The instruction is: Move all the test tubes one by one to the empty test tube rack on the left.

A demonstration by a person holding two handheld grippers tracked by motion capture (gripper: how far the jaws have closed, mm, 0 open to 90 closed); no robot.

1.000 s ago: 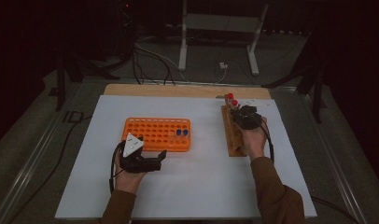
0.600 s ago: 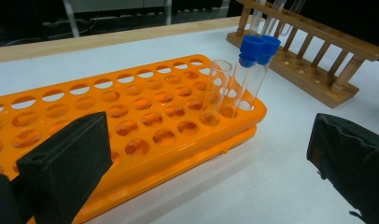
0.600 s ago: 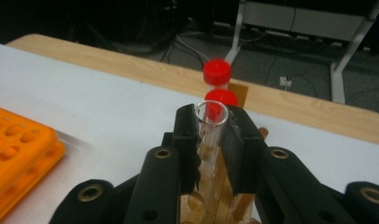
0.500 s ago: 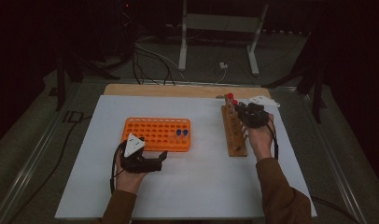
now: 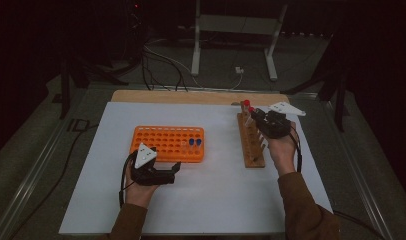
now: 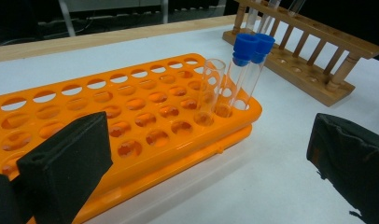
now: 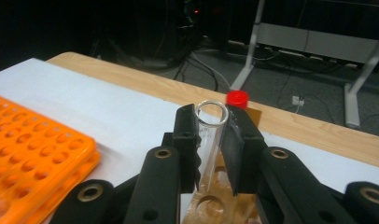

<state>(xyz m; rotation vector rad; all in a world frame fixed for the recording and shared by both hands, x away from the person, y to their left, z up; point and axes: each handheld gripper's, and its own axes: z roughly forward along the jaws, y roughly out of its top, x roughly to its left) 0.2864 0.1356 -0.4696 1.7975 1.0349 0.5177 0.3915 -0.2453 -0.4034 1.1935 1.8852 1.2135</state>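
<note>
My right gripper [image 7: 211,140] is clamped on an uncapped clear test tube [image 7: 208,135], the two black pads pressing its sides just under the open rim. In the right gripper view the tube stands nearly upright between the pads, its lower end over the holes of the wooden rack [image 7: 215,200]; I cannot tell whether the bottom is clear of the hole. A red-capped tube [image 7: 237,99] stands just behind it, at about 1 o'clock from the rim.

From the high view, that gripper [image 5: 258,119] sits at roughly 2 o'clock on the white bench [image 5: 216,200], over the far end of the wooden rack [image 5: 252,145], with my right hand [image 5: 282,147] just beside the rack's outer edge.

My left gripper [image 5: 163,172] rests at about 7 o'clock on the bench, its jaws wide apart with nothing between them, pointing toward the near edge of the orange rack [image 5: 166,142]. In the left gripper view the orange rack [image 6: 108,121] lies just ahead, carrying two blue-capped tubes [image 6: 246,70] and one uncapped tube [image 6: 208,91] side by side near its corner at 1 o'clock, with the wooden rack well beyond them.
</note>
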